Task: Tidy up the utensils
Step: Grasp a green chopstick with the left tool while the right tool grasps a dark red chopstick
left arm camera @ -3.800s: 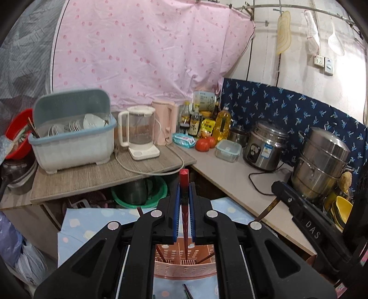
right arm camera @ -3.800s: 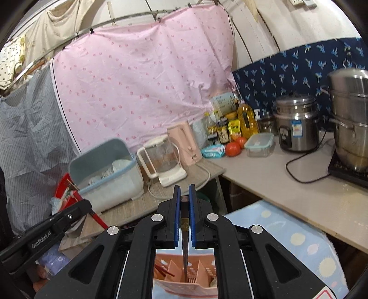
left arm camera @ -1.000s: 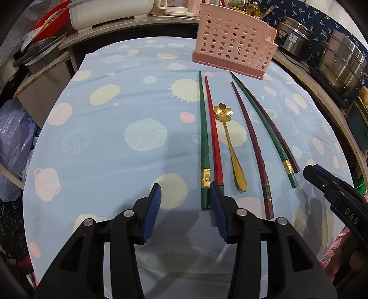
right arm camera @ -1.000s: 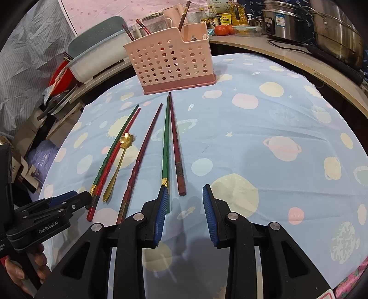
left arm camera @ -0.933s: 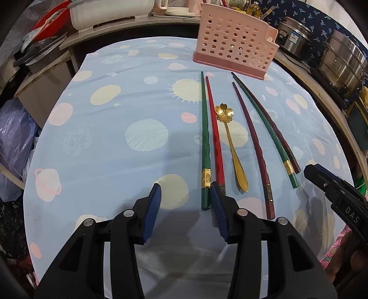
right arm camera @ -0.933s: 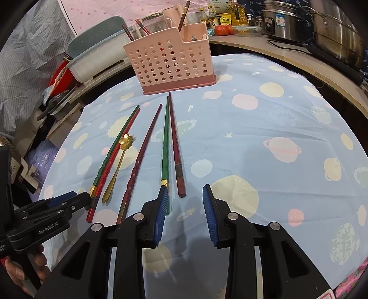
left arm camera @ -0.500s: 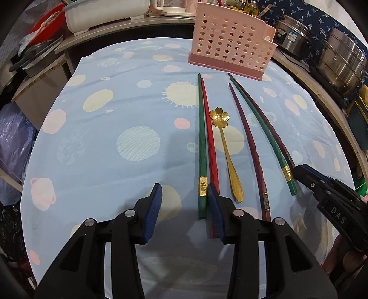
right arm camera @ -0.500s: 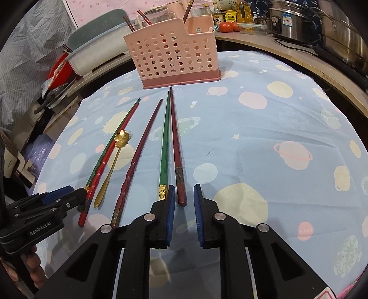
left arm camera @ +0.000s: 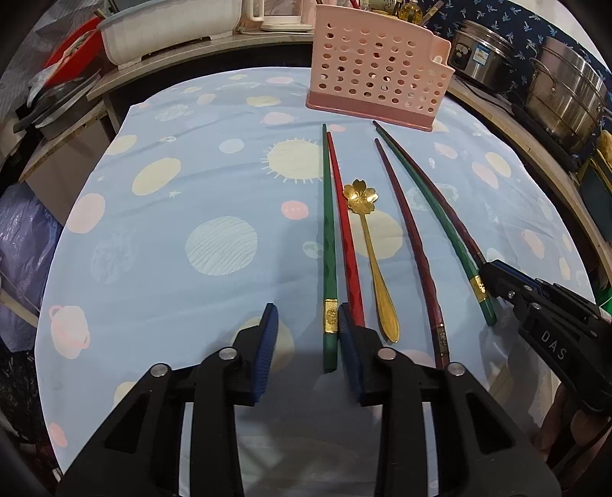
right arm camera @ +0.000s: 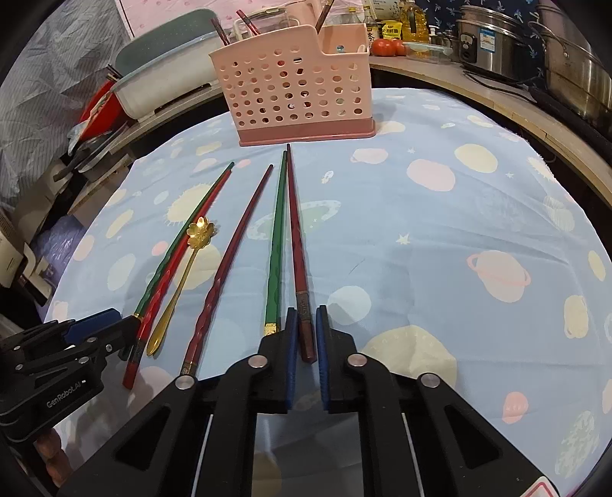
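Observation:
Several chopsticks and a gold flower spoon (left arm camera: 368,244) lie side by side on the blue cloth in front of a pink perforated utensil basket (left arm camera: 376,82). My left gripper (left arm camera: 306,328) is open, its jaws astride the butt of the leftmost green chopstick (left arm camera: 328,244), with a red one (left arm camera: 346,237) under the right jaw. My right gripper (right arm camera: 305,332) has its jaws nearly closed around the butt of the rightmost dark red chopstick (right arm camera: 296,244), beside a green one (right arm camera: 276,244). The basket (right arm camera: 294,82) holds a few chopsticks.
A grey dish rack (left arm camera: 168,26) and red basin stand on the shelf at the far left. Steel pots (left arm camera: 562,91) and a rice cooker (right arm camera: 484,42) stand on the counter at the right. The table edge curves off on both sides.
Both grippers came down from above the basket to the near ends of the chopsticks. The right jaws have narrowed around the dark red chopstick; the left gripper edged forward.

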`<state>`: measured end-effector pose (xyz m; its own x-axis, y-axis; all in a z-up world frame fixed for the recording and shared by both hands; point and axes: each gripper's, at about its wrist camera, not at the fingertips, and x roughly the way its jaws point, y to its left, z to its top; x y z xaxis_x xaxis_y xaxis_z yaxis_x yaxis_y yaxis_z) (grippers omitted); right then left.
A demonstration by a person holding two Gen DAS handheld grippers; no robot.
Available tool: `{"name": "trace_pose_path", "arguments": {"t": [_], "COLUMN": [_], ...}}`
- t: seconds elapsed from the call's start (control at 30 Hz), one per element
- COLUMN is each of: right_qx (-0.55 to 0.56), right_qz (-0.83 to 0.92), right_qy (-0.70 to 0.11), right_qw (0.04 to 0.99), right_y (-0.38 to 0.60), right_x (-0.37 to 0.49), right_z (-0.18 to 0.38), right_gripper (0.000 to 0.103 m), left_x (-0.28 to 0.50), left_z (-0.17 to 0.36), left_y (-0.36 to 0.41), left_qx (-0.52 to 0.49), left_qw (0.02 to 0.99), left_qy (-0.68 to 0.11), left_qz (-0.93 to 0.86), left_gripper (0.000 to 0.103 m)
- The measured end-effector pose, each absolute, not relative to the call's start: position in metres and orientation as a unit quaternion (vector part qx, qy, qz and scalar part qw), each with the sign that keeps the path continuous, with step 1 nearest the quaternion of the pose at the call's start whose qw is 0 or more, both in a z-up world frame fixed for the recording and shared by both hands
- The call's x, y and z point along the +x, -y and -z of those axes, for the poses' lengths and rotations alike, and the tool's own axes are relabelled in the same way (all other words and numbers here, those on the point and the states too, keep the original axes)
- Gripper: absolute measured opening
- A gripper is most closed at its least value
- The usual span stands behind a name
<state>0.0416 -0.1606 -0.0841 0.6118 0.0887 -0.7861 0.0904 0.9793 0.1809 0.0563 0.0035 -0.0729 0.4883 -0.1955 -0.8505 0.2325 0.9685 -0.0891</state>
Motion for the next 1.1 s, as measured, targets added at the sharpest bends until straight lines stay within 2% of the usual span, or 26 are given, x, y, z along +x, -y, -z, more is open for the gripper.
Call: {"name": "trace_pose_path", "arguments": {"t": [0.1, 0.2, 0.6, 1.1], "right_qx": [0.101, 0.104, 0.131, 0.162], "right_qz": [-0.001, -0.002, -0.007, -0.009], "right_qy": [-0.441, -0.44, -0.417, -0.346], "right_qw": [0.892, 0.892, 0.899, 0.924], "right_y": [0.161, 0.162, 0.172, 0.188], "right_x": [0.04, 0.037, 0.013, -0.008], "right_z": [0.084, 0.083, 0.06, -0.002], "right_gripper": [0.008, 0.007, 0.007, 0.007], "left_x": [0.055, 0.053, 0.04, 0.035], "left_z": [0.072, 0.072, 0.055, -0.023], "left_y": [-0.002, -0.001, -0.007, -0.025], "left_qx": [0.017, 0.018, -0.001, -0.039], "left_qw": [0.861, 0.86, 0.86, 0.897], "left_qy": [-0.491, -0.492, -0.488, -0.415], "left_qz": [0.131, 0.134, 0.147, 0.151], "left_gripper": [0.014, 0.008, 0.007, 0.007]}}
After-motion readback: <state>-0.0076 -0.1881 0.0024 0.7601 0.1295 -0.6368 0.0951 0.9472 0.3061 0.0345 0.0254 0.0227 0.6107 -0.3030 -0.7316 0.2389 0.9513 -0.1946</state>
